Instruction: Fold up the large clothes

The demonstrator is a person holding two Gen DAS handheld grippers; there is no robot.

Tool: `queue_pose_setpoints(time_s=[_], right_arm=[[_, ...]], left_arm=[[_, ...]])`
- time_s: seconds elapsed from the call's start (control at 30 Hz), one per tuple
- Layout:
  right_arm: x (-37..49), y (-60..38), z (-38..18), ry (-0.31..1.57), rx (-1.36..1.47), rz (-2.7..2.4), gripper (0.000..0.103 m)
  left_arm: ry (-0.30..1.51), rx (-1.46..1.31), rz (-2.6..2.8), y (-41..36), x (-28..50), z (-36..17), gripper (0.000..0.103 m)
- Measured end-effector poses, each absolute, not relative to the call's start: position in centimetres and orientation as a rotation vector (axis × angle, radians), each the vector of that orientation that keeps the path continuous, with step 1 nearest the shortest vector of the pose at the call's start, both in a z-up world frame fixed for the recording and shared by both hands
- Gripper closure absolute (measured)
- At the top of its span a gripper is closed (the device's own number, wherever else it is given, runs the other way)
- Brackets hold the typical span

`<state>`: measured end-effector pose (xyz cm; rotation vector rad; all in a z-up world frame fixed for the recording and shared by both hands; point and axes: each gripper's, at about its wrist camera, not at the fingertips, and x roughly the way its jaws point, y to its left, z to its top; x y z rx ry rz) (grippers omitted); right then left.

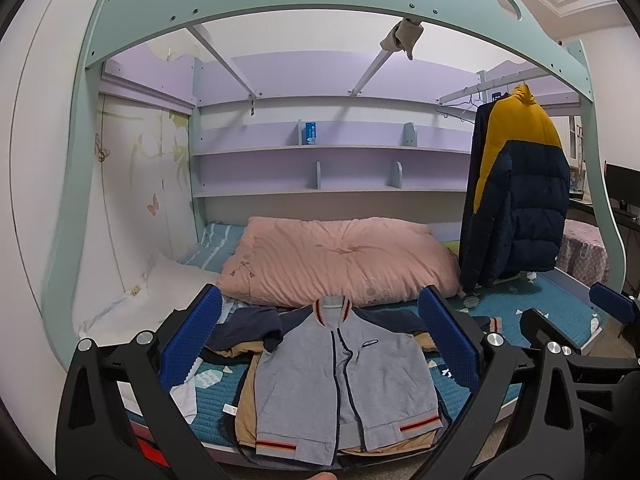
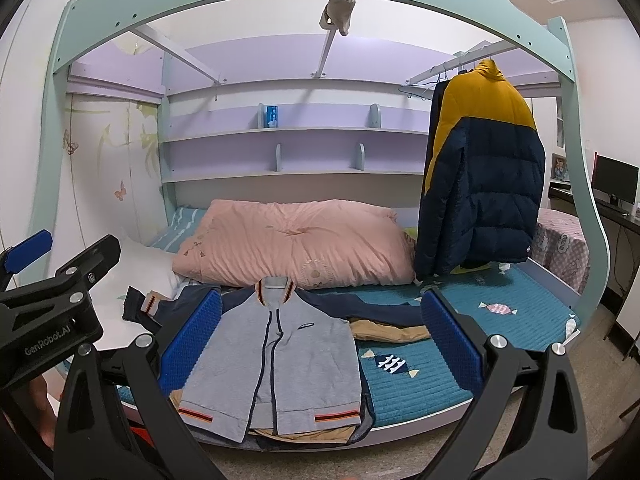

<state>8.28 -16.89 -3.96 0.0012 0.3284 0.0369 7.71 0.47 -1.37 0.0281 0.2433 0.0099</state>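
A grey zip jacket (image 1: 340,376) with navy sleeves and striped collar lies flat, front up, on the teal bed mat (image 1: 560,312), on top of tan and dark clothes. It also shows in the right wrist view (image 2: 280,360). My left gripper (image 1: 320,344) is open and empty, held in front of the bed with the jacket between its blue pads (image 1: 192,344). My right gripper (image 2: 320,344) is open and empty, level with the jacket's right half; it appears at the right edge of the left wrist view (image 1: 568,328).
A pink quilt (image 1: 340,260) lies behind the jacket. A yellow and navy puffer coat (image 1: 516,196) hangs from a rail at the right. A white pillow (image 1: 152,292) is at the left. The bunk frame (image 1: 280,0) arches overhead; shelves line the back wall.
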Motion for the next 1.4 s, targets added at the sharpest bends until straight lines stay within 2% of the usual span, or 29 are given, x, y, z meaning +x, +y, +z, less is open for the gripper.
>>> queue_pose_setpoints(time_s=[1.4], right_arm=[[6.8, -17.0, -3.2, 0.313, 0.008, 0.043, 0.007]], left_arm=[[0.228, 0.032, 0.017, 0.7, 6.5, -1.1, 0.005]])
